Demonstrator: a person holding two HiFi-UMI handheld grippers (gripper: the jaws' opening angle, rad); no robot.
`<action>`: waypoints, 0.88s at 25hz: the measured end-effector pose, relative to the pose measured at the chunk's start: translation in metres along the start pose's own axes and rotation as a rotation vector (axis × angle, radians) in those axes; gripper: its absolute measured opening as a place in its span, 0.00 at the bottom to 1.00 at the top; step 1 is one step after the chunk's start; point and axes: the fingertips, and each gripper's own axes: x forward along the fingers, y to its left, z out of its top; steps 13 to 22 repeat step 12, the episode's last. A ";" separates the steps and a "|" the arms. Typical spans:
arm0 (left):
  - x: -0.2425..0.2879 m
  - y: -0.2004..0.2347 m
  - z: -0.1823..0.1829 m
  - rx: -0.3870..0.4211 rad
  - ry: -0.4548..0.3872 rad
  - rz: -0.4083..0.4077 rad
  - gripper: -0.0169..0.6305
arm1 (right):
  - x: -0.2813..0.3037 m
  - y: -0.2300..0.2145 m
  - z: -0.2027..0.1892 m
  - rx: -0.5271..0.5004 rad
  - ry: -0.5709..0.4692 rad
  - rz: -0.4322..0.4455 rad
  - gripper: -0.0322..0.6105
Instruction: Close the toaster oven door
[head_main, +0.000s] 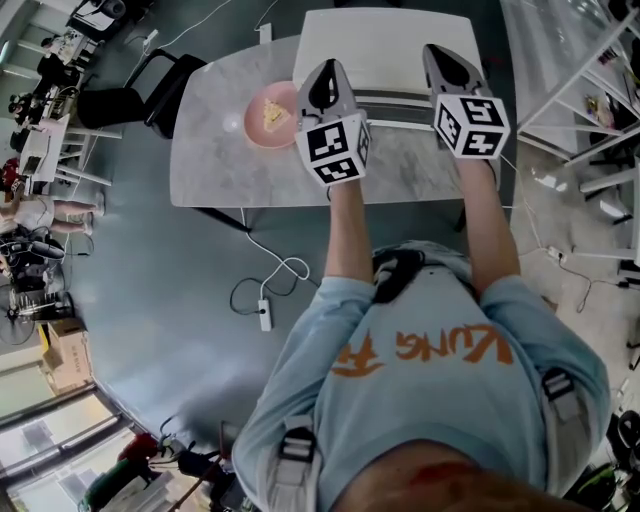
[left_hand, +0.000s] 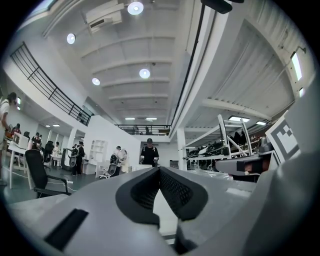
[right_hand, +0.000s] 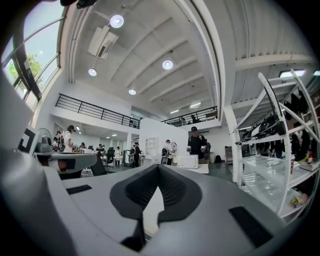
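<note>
The left gripper (left_hand: 160, 170) fills the lower frame, its dark-padded jaws closed tip to tip with nothing between them. Just above the tips, at centre, stands a person in black (left_hand: 149, 153). A black chair (left_hand: 42, 173) sits at the lower left, with a railing (left_hand: 47, 87) above it. Ceiling lamps (left_hand: 144, 73) dot the top. A marker cube (left_hand: 283, 139) shows at the right edge, beside shelving (left_hand: 225, 135).

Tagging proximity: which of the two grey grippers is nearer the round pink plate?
The left grey gripper, right beside the round pink plate; the right grey gripper is well clear of it.
</note>
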 end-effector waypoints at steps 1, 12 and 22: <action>0.000 0.000 0.000 0.004 0.000 -0.001 0.03 | 0.000 0.001 0.001 -0.006 -0.002 0.003 0.05; 0.004 0.005 -0.003 0.031 0.021 -0.002 0.03 | 0.006 0.004 0.003 -0.035 -0.001 0.031 0.05; 0.004 0.005 -0.003 0.031 0.021 -0.002 0.03 | 0.006 0.004 0.003 -0.035 -0.001 0.031 0.05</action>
